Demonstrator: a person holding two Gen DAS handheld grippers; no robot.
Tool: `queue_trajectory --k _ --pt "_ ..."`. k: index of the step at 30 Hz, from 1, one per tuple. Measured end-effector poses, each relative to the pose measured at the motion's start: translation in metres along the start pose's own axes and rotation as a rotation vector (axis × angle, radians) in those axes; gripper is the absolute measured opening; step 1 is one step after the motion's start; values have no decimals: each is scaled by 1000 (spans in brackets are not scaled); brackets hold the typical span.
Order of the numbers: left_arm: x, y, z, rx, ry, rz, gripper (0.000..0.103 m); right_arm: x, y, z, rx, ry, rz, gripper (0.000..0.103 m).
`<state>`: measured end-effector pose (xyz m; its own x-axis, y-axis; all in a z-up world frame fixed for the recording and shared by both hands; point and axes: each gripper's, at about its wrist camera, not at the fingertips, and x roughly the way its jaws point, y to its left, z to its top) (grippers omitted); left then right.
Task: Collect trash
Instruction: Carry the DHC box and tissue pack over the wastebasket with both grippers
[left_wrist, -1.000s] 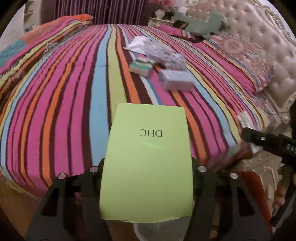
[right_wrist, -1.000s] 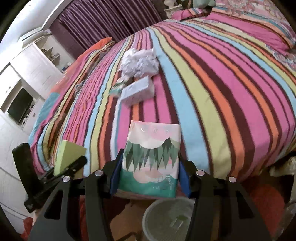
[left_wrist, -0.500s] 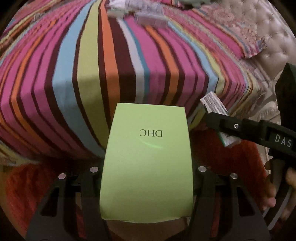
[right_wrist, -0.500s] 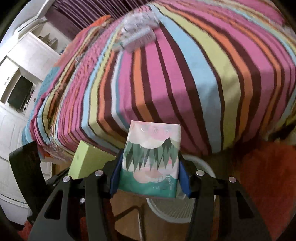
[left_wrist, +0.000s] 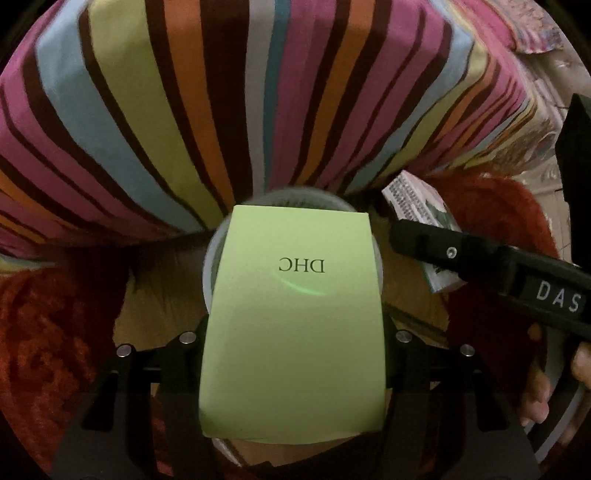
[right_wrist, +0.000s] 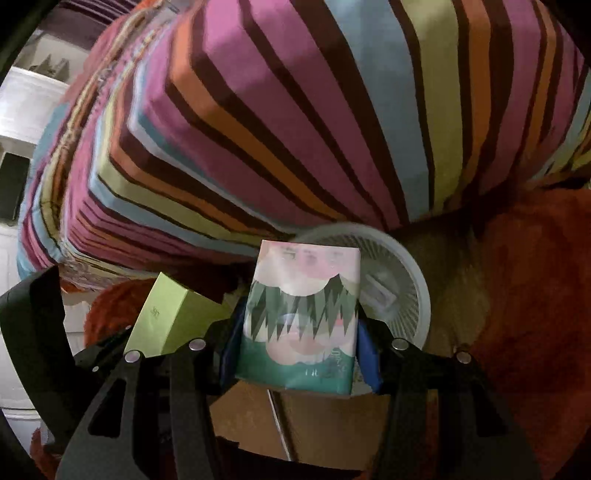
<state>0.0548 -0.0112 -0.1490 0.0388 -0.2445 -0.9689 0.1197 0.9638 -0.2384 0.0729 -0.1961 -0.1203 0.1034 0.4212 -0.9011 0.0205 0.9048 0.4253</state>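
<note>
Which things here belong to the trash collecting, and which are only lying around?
Part of the job:
- green DHC box, in the left gripper
- tissue pack, in the right gripper
- white bin on the floor

Just there:
- striped bedspread
- red rug

Left tool (left_wrist: 291, 332): matte black plastic, two angular arms with slot cut-outs, round silver screws on top of each.
Right tool (right_wrist: 299, 332): same black build, silver screws, blue pads (right_wrist: 367, 354) inside fingers; white letters "DAS" along its side, seen from left wrist view.
</note>
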Motion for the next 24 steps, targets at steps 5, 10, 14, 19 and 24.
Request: queue_trajectory --k 5,10,14,19,24 --pt "24 -2 4 -10 89 -15 57 13 -8 0 38 55 -14 50" --pt "52 0 9 -42 174 -30 57 29 -10 2 62 105 -30 50" --pt "72 2 10 -60 233 -27 57 49 -15 5 107 157 -47 50" --pt "95 7 10 -114 285 -36 57 68 -18 8 126 197 -88 50" --pt "106 20 3 -179 323 -56 57 91 -23 9 147 252 -132 50"
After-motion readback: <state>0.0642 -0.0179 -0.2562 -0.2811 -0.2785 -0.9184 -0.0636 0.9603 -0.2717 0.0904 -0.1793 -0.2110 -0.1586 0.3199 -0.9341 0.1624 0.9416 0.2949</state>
